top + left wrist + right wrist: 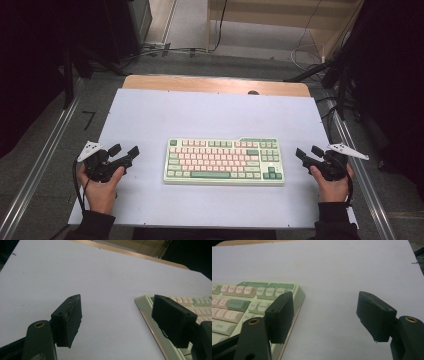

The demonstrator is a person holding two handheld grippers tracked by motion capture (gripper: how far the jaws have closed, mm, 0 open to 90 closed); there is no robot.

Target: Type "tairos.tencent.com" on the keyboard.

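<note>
A pale green keyboard [224, 161] with pink and green keys lies flat in the middle of the white table top [210, 120]. My left gripper [124, 151] rests left of it, held in a hand, jaws open with nothing between them. My right gripper [310, 152] sits right of the keyboard, also open and empty. In the left gripper view the left gripper [117, 320] frames bare table, with the keyboard's [175, 307] left end behind the right jaw. In the right gripper view the right gripper [325, 317] frames bare table, the keyboard's [249, 300] right end behind the left jaw.
A wooden strip [215, 84] edges the table's far side. Metal rails [40, 165] run along both sides of the table. Cables [165, 50] and furniture legs lie on the floor beyond. Dark stands flank the table at the back corners.
</note>
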